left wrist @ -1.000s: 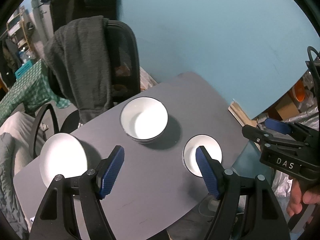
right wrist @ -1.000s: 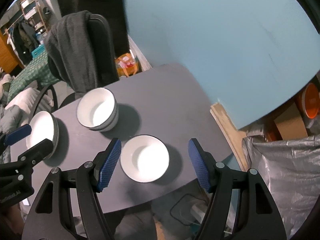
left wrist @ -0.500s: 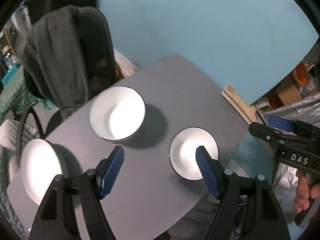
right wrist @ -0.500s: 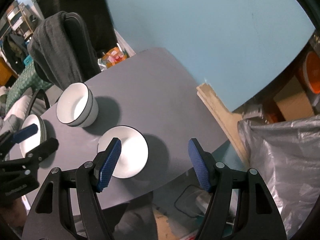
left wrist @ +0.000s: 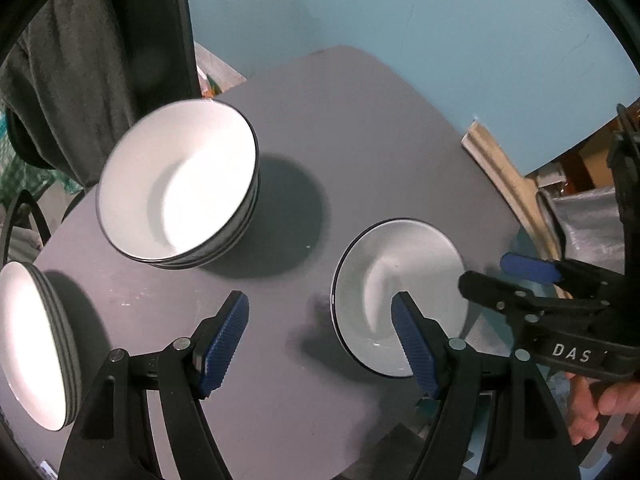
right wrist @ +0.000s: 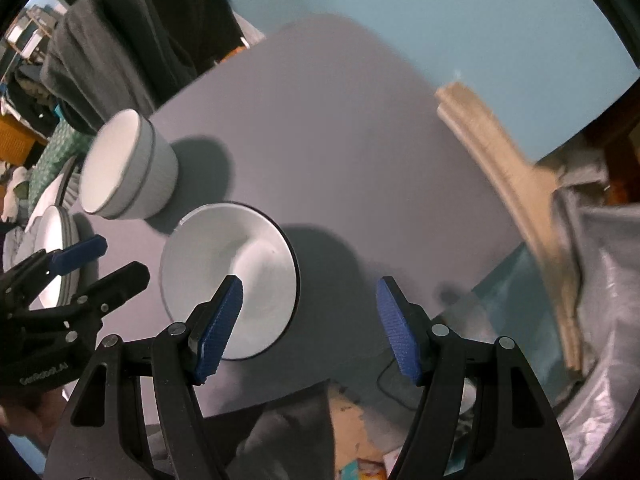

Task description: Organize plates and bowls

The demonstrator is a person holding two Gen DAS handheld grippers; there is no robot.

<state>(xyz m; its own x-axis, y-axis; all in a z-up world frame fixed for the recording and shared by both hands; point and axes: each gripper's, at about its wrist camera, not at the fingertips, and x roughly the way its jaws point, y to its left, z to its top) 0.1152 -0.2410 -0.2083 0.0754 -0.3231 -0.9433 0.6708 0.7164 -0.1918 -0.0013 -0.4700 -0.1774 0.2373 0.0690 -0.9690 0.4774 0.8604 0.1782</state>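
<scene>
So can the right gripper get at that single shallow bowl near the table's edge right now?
Probably yes. The right gripper is open and empty, the single bowl sits uncovered by its left finger, and nothing lies between them. The left gripper hovers close beside.

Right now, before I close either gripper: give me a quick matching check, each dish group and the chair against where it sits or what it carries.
Things:
1. stacked bowls
2. single bowl
3. plate stack
4. chair

States:
A. draped with a dark garment
B. alone, nearest the right gripper
C. at the table's left edge
D. nested, mid-table by the chair

Pairs: 1-D, 2-B, 3-C, 4-A
</scene>
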